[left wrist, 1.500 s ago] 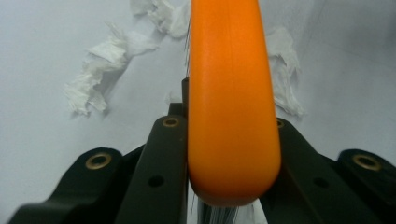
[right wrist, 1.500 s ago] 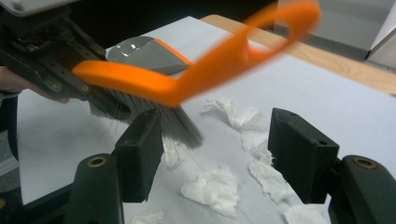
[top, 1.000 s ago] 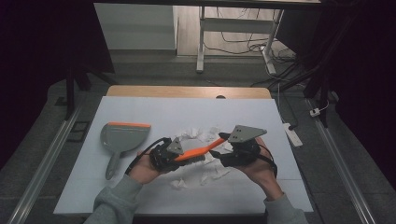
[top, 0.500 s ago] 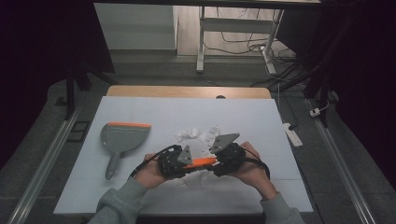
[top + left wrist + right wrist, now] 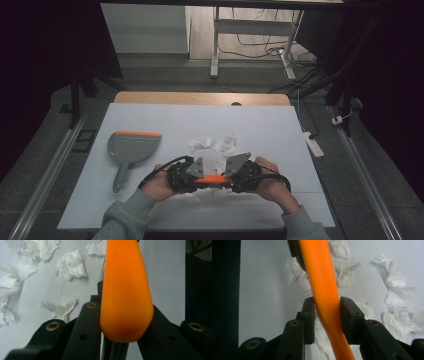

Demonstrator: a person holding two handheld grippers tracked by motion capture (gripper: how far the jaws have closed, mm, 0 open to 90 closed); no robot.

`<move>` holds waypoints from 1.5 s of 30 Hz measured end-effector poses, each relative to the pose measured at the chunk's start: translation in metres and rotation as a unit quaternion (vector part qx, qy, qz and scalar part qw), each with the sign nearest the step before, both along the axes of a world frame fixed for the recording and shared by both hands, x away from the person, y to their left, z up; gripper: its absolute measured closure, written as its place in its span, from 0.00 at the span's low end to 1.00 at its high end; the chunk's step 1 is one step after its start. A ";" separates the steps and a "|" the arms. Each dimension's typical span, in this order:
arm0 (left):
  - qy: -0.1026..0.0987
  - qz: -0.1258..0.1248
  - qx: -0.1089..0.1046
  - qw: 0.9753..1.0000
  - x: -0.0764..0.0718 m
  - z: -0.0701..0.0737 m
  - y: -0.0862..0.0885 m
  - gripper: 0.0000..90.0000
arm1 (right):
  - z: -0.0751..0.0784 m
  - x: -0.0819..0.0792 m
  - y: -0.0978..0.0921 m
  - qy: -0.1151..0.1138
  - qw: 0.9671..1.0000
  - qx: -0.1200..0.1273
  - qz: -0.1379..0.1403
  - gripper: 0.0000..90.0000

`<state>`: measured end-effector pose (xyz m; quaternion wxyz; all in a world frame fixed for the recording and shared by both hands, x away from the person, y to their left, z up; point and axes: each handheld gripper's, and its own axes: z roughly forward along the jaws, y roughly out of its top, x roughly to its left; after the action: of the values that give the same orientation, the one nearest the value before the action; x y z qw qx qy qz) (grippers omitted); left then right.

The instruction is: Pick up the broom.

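On the left of the white table [image 5: 300, 200], a grey dustpan [image 5: 131, 148] with an orange lip is laid flat, well apart from the hands and near the left edge, with bare table around it. Near the front edge, the left gripper [image 5: 186, 176] and the right gripper [image 5: 241, 175] are held facing each other, almost touching. An orange handle [image 5: 125, 295], probably of a small brush, is spanned between them; each set of jaws is closed on it, the rounded end in the left pair and the narrower shaft in the right pair [image 5: 327, 315]. This two-handed hold is judged to be a handover or a regrip. Crumpled white tissues [image 5: 215, 146] are scattered under and just beyond the handle. Open table is left to the right and beyond.
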<state>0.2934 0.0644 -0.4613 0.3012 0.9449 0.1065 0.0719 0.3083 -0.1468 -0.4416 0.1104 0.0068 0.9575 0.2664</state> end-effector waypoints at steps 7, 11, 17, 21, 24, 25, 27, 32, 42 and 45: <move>-0.009 0.002 -0.024 1.000 0.002 0.004 0.008 0.86 | 0.003 -0.002 -0.002 -0.023 0.999 0.009 0.022 0.78; -0.024 0.008 -0.039 0.999 0.001 0.006 0.010 0.81 | 0.006 -0.001 -0.005 -0.017 0.999 0.025 0.016 0.78; -0.045 0.037 -0.054 0.997 0.003 0.007 0.013 0.69 | 0.005 0.002 -0.007 -0.007 0.999 0.035 0.001 0.79; -0.050 0.064 -0.075 0.994 0.004 0.009 0.018 0.57 | 0.004 0.005 -0.009 -0.005 0.999 0.042 -0.011 0.79; -0.047 0.070 -0.090 0.992 0.004 0.010 0.021 0.55 | 0.003 0.008 -0.011 0.000 0.999 0.050 -0.022 0.79; -0.049 0.071 -0.091 0.992 0.003 0.010 0.021 0.65 | 0.002 0.009 -0.012 0.009 0.998 0.057 -0.023 0.79; -0.053 0.072 -0.086 0.992 0.003 0.009 0.020 0.64 | 0.002 0.009 -0.012 0.011 0.998 0.058 -0.023 0.79; -0.063 0.093 -0.089 0.990 0.003 0.010 0.022 0.39 | 0.004 0.010 -0.014 0.011 0.997 0.071 -0.033 0.79; -0.081 0.160 -0.152 0.972 -0.010 0.025 0.054 0.28 | 0.014 0.019 -0.036 0.017 0.988 0.135 -0.070 0.79; -0.083 0.184 -0.163 0.966 -0.019 0.025 0.071 0.29 | 0.016 0.022 -0.041 0.015 0.985 0.150 -0.081 0.79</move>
<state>0.2746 0.1356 -0.4360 0.4401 0.8381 0.2635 0.1856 0.3299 -0.1883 -0.4257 0.1148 0.1052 0.9046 0.3968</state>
